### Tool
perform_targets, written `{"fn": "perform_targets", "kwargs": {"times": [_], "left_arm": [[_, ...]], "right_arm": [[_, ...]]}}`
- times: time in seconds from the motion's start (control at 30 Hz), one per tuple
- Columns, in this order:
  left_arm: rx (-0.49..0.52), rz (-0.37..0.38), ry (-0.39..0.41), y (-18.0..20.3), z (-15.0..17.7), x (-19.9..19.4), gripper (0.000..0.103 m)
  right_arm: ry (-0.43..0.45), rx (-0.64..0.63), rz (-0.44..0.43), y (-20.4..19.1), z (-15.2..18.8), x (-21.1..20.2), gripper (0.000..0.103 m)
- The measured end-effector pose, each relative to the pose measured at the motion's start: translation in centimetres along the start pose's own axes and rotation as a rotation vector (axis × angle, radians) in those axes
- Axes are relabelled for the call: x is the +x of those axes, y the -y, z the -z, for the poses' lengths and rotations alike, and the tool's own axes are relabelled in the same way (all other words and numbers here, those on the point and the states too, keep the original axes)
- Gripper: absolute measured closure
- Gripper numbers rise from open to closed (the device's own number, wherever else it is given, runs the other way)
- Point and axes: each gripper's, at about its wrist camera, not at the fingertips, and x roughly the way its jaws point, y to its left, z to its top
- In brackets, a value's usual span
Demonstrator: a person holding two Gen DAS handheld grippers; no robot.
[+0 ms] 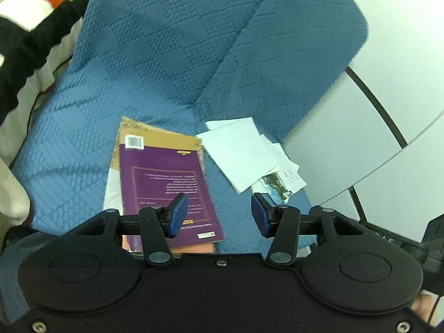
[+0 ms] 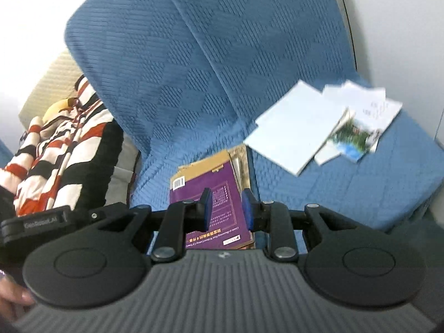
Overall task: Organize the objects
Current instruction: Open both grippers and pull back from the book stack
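A purple-covered book [image 1: 166, 177] lies on top of a small stack of books on the blue quilted seat [image 1: 83, 152]. Loose white papers [image 1: 238, 152] and a photo card [image 1: 274, 184] lie to its right. My left gripper [image 1: 217, 202] hovers above the seat between book and papers, open, with nothing between its blue pads. In the right wrist view the purple book [image 2: 194, 183] lies below my right gripper [image 2: 227, 194], whose pads stand a narrow gap apart and hold nothing. The white papers [image 2: 291, 133] and photo card [image 2: 352, 136] lie to the upper right.
The blue backrest [image 2: 222, 69] rises behind the seat. A red, black and white striped blanket [image 2: 55, 152] is heaped at the left. A pale panel with a dark rail [image 1: 360, 144] borders the seat's right side. A hand [image 2: 14, 302] shows at the lower left.
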Motion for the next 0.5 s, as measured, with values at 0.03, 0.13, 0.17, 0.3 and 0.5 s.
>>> {"fn": "perform_targets", "kwargs": {"times": [0.03,0.13,0.17,0.3,0.5], "left_arm": [[0.013,0.0,0.007,0.7,0.2,-0.3,0.055],[0.046,-0.009,0.028,2.7,0.7,-1.2,0.055],[0.063,-0.015,0.041,3.4,0.9,-1.6,0.055],[0.073,0.019,0.056,5.7,1.9,-2.6,0.055],[0.116,0.011,0.07,9.1,3.1,-3.0,0.055]], "right_arm": [[0.01,-0.013,-0.002,-0.1,-0.1,-0.6,0.075],[0.036,-0.048,-0.008,-0.1,-0.4,-2.3,0.075],[0.044,-0.055,-0.009,-0.2,-0.4,-2.8,0.075],[0.064,-0.058,-0.014,0.3,-0.5,-4.6,0.075],[0.089,-0.082,-0.004,1.3,-0.2,-6.8,0.075]]}}
